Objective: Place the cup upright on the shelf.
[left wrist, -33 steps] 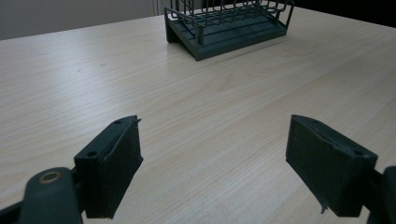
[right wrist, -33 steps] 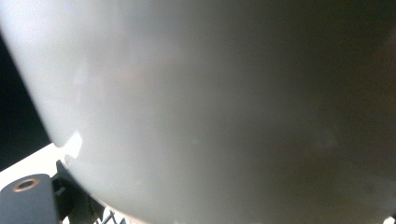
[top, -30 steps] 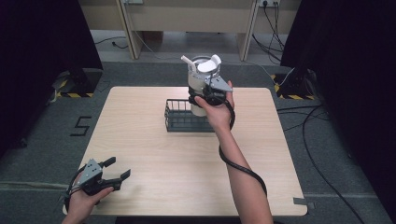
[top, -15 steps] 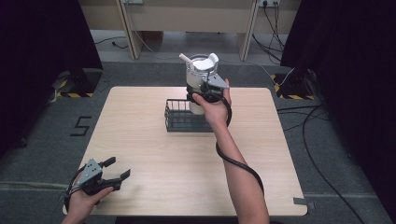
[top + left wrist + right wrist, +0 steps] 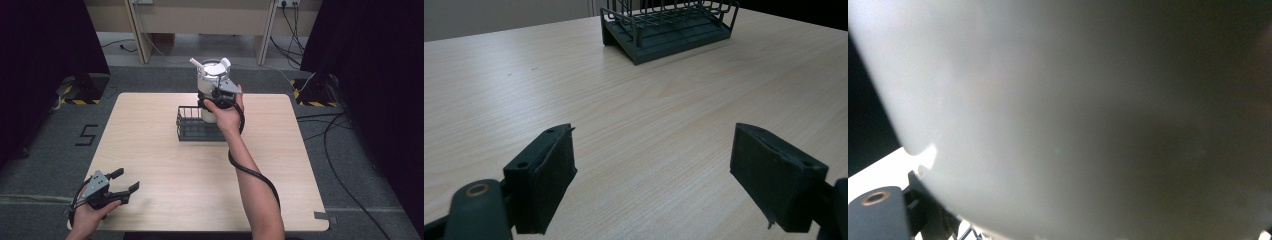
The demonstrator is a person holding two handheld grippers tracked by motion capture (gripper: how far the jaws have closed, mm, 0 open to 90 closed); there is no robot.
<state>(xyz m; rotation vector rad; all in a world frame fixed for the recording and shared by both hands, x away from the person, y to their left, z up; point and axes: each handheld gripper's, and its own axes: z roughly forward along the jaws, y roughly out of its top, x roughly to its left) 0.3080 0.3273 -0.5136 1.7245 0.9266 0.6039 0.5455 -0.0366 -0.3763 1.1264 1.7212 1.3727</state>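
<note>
Pale wood grain of the table (image 5: pixel 165 165) runs under everything I am working on. Taking the dark wire rack (image 5: pixel 194 123) as my landmark, my left gripper (image 5: pixel 117 184) sits well apart from it, toward my own side and to its left, low over the tabletop near the near edge. Its jaws are spread wide with bare wood between them; in the left gripper view the two black pads (image 5: pixel 546 172) stand far apart and the rack (image 5: pixel 669 25) shows far ahead beyond them.

Right of that, over the rack's far right corner, my right gripper (image 5: pixel 217 95) holds a white cup-like container (image 5: pixel 212 80) with a white piece sticking up from its rim on each side. The container is lifted, its base about level with the rack's top wires, and I cannot tell whether it touches them. In the right gripper view the container's pale wall (image 5: pixel 1073 115) lies tight against the lens, my jaws clamped on it.
</note>
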